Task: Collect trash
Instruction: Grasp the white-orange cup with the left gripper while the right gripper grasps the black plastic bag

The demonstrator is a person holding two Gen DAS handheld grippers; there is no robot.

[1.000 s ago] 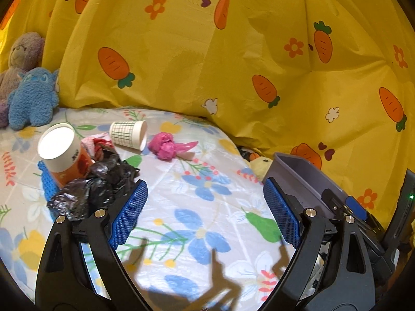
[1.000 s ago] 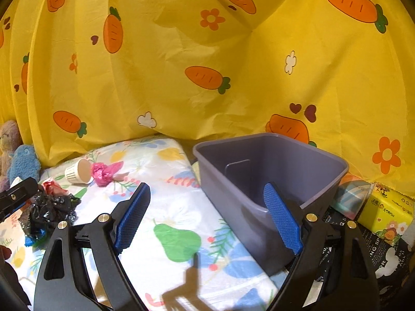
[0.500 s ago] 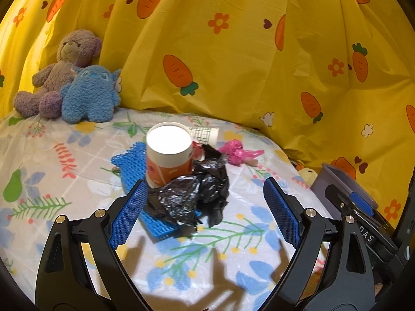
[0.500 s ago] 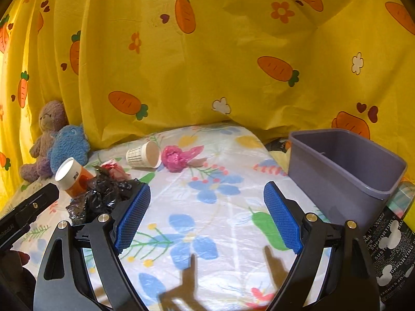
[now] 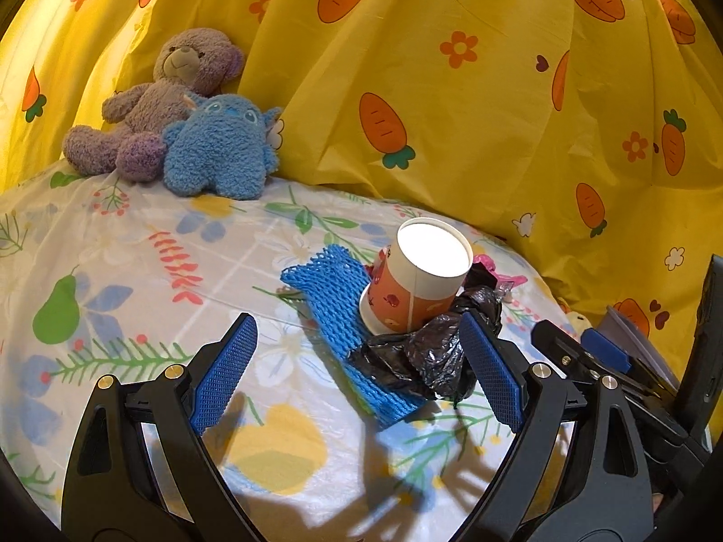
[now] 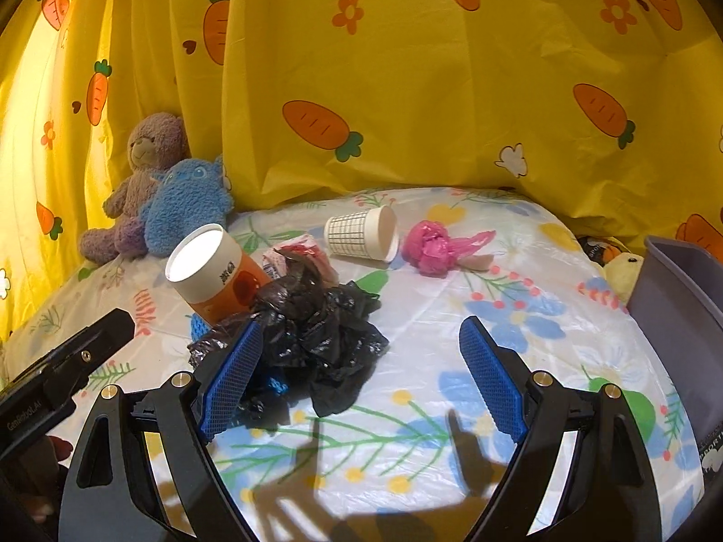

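Both views have swung left off the bin side onto the trash pile; a second ago the right view was filled by the bin, now the pile sits ahead of both grippers. Judgement: approach to a first pick, nothing collected yet.

Left to right: purple bear (image 5: 180, 90) and blue plush (image 5: 221, 149) sit far ahead-left of the left gripper (image 5: 357, 370), against the curtain (image 5: 452, 113). Left gripper spread wide, nothing between the pads. Blue net (image 5: 330, 298) lies just ahead of it, orange cup (image 5: 420, 280) tipped on the net, black bag (image 5: 429, 352) just beside the cup and close to the right-hand pad.

Right gripper (image 6: 361, 379) also spread wide, empty. Black bag lies just ahead of its left-hand pad, partly behind it; contact can't be told. Checked cup (image 6: 361, 232) on its side and pink bag (image 6: 431, 248) lie further ahead, near centre. Bin (image 6: 678, 311) sits at far right of this gripper, well apart from the pile.

View differences: right view shows the checked cup, pink bag whole, a red-white wrapper (image 6: 298, 248) behind the black bag, and a yellow toy (image 6: 626, 271) beside the bin. Left view hides the checked cup behind the orange cup and shows only a pink sliver. Left view shows the net spread out; right view gives just blue scraps under the bag. Each view catches the other gripper at its edge.
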